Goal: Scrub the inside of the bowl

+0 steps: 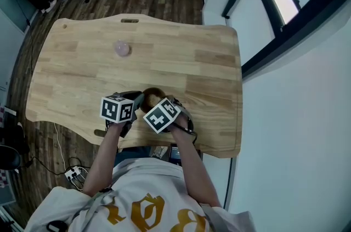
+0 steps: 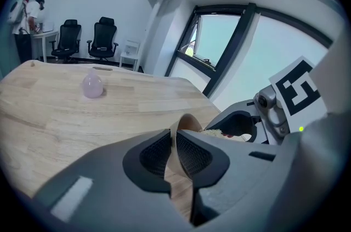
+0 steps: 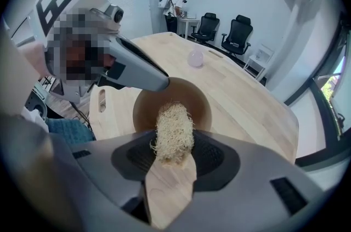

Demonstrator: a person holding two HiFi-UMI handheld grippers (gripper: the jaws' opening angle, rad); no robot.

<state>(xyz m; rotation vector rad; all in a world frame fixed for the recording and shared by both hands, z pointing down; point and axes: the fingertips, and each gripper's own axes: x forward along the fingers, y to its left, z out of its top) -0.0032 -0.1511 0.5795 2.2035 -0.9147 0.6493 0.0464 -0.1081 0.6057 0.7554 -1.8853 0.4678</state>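
Note:
A small brown wooden bowl (image 1: 152,97) stands near the table's front edge. My left gripper (image 2: 174,150) is shut on the bowl's rim (image 2: 186,122), one jaw inside and one outside. My right gripper (image 3: 174,153) is shut on a scrub brush with a flat wooden handle (image 3: 169,184) and pale fibre bristles (image 3: 174,125). The bristle end reaches over the near rim into the bowl (image 3: 189,98). In the right gripper view the left gripper (image 3: 137,74) comes in from the left onto the rim. In the head view both marker cubes (image 1: 117,109) (image 1: 162,114) hide most of the bowl.
A small pale pink rounded object (image 1: 122,49) sits on the light wooden table (image 1: 208,66) further back. A slot handle (image 1: 130,20) is cut at the far edge. Office chairs (image 2: 88,39) and a person at a desk stand beyond. A wall and window are on the right.

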